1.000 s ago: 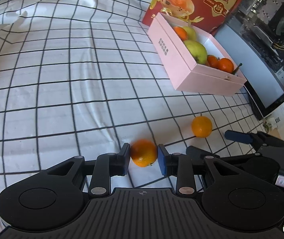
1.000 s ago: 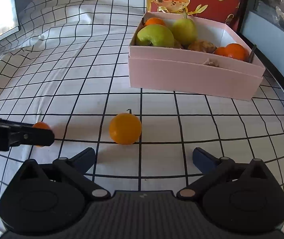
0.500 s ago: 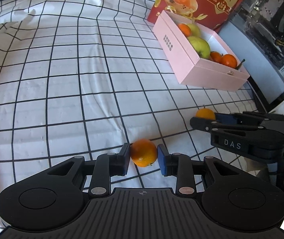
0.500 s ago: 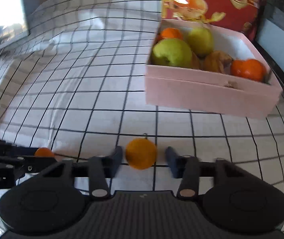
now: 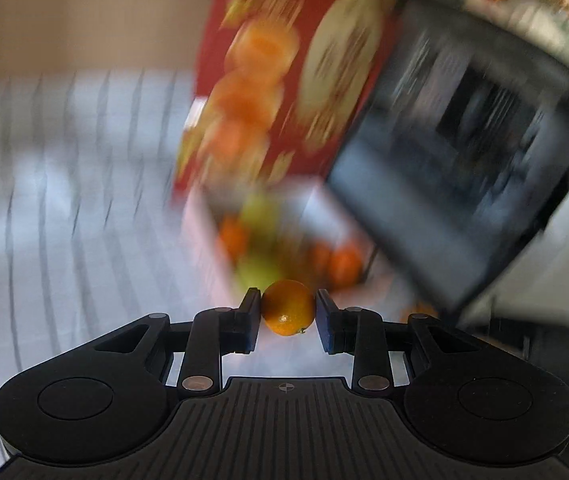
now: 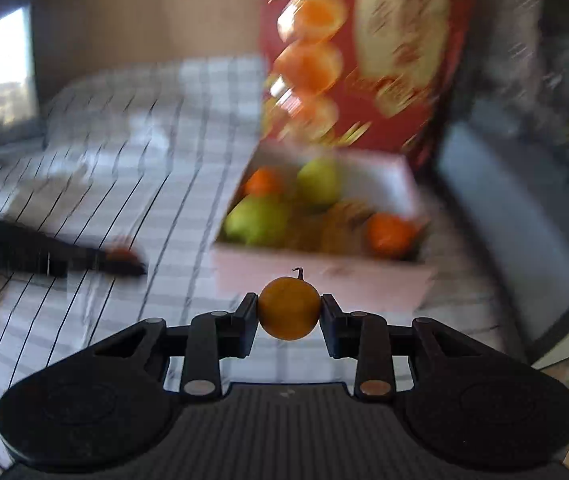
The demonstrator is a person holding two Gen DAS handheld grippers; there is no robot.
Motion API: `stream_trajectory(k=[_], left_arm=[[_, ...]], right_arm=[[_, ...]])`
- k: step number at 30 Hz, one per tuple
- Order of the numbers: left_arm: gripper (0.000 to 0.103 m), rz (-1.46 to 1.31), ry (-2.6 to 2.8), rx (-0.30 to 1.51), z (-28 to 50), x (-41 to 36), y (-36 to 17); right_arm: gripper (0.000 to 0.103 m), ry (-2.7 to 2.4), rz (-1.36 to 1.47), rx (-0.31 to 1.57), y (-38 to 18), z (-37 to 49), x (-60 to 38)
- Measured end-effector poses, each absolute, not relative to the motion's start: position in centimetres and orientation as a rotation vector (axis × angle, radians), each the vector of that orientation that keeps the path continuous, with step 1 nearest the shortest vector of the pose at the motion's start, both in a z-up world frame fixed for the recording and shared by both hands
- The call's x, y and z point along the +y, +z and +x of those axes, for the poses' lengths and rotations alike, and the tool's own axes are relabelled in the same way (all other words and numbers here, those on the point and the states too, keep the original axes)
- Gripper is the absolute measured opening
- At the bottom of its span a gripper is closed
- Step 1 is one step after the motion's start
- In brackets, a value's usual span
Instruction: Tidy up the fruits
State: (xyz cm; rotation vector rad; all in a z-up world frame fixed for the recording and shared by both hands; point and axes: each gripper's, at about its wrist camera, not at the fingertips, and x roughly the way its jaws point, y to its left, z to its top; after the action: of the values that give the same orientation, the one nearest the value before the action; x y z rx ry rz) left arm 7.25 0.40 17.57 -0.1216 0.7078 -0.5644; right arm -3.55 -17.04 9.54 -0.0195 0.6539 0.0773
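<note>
My left gripper is shut on a small orange, held above the checked cloth. My right gripper is shut on a second orange with a short stem on top. Both views are blurred by motion. Ahead of both grippers lies the pink box, holding green apples, oranges and other fruit. In the right wrist view the left gripper shows as a dark bar at the left with its orange at the tip.
A red printed fruit carton stands upright behind the pink box. A dark glass-fronted case is to the right of the box. The white cloth with black grid lines covers the surface to the left.
The right gripper closed on its orange. Both grippers then rose off the cloth with their oranges and swung toward the pink box, which now lies straight ahead.
</note>
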Motion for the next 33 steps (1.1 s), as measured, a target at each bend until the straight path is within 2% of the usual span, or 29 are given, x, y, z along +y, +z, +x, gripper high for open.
stream_trajectory(k=[4, 10, 14, 19, 24, 27, 28, 29, 30, 33], left_arm=[[0.034, -0.118, -0.642, 0.613, 12.6, -3.8, 22.5], [0.034, -0.199, -0.623, 0.561, 16.5, -6.0, 23.1], [0.034, -0.166, -0.551, 0.589, 15.2, -5.2, 19.7], [0.034, -0.149, -0.480, 0.725, 10.8, -2.4, 12.5], [0.034, -0.189, -0.429, 0.859, 6.5, 0.0, 8.3], [0.034, -0.166, -0.416, 0.853, 4.6, 0.4, 8.2], [0.034, -0.158, -0.407, 0.848, 4.3, 0.4, 8.3], [0.034, -0.150, -0.396, 0.843, 4.0, 0.5, 8.4], [0.034, -0.139, -0.377, 0.841, 3.8, 0.7, 8.3], [0.034, -0.107, -0.334, 0.857, 3.2, 1.4, 7.8]], right_arm=[[0.032, 0.055, -0.023, 0.611, 11.1, -4.2, -19.4], [0.032, 0.014, -0.022, 0.633, 10.4, -4.5, -22.1], [0.032, -0.008, 0.026, 0.686, 8.5, -4.1, -24.0], [0.032, 0.001, 0.065, 0.708, 7.6, -2.9, -25.3], [0.033, 0.056, 0.069, 0.615, 10.4, 1.4, -25.3], [0.033, 0.073, 0.060, 0.497, 13.3, 5.4, -25.5], [0.033, 0.082, 0.071, 0.465, 14.1, 6.8, -25.7], [0.041, 0.082, 0.079, 0.454, 14.8, 8.3, -25.9], [0.054, 0.074, 0.078, 0.456, 15.4, 9.6, -26.0], [0.057, 0.040, 0.077, 0.446, 16.0, 10.9, -26.2]])
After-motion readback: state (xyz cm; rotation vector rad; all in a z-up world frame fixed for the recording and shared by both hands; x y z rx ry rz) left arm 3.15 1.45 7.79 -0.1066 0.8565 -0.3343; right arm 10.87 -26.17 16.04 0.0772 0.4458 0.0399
